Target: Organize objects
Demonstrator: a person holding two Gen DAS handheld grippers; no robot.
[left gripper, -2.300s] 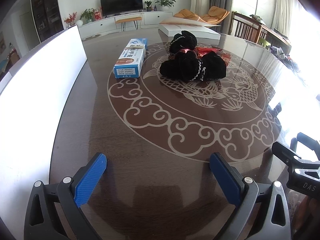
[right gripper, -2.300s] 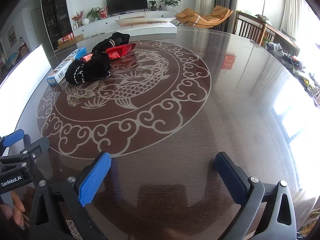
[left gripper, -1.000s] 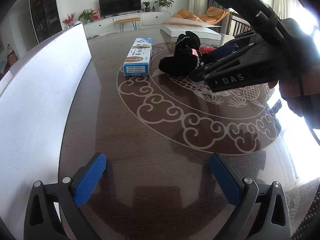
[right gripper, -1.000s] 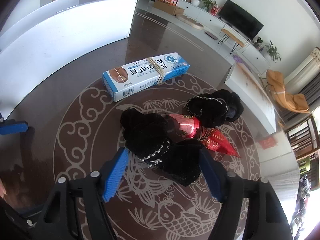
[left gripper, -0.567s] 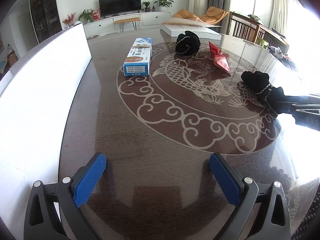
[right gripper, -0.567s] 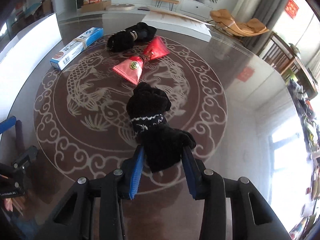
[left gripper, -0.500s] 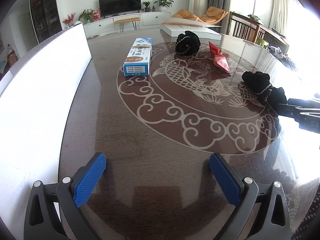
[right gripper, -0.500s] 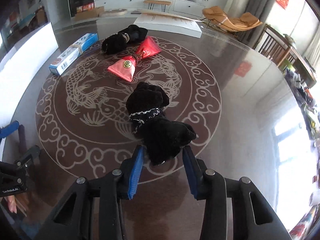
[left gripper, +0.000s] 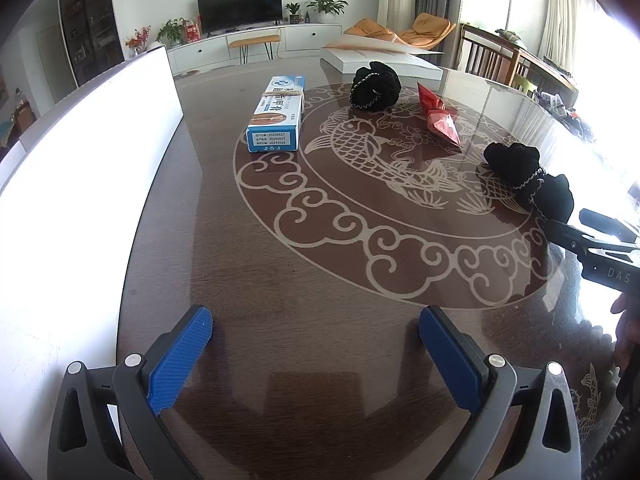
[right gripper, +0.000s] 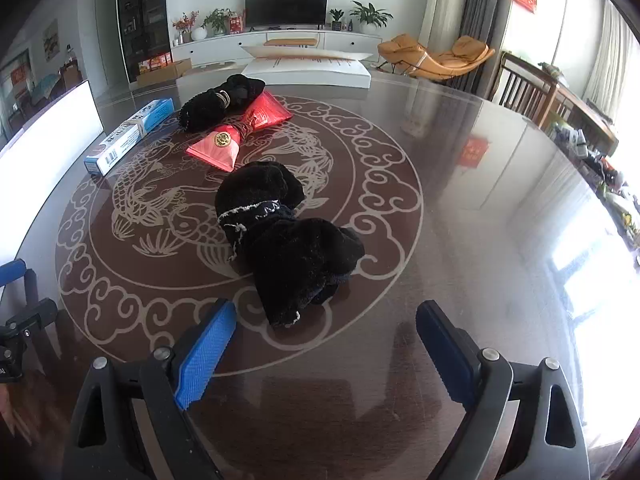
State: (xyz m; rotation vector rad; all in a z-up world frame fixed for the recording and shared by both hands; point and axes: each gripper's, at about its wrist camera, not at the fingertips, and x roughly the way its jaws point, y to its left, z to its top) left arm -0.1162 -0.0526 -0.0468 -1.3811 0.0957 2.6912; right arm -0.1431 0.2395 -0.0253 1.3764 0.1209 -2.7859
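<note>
Right tool [right gripper: 320, 344] jaws opening, black pouch [right gripper: 288, 240] lying free on worktop [right gripper: 480, 220] just ahead of them, near red pouch [right gripper: 224, 144]. Left tool [left gripper: 316, 360] released, empty, well back from black pouch.

The blue box [left gripper: 276, 116] end reads "20250517"; the right hand-held gripper [left gripper: 612, 268] reads "DAS".

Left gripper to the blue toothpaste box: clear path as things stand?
Probably yes. The left gripper is open and empty, and only bare table lies between it and the toothpaste box. Nothing sits on that line, though the box is well ahead of the fingers.
</note>
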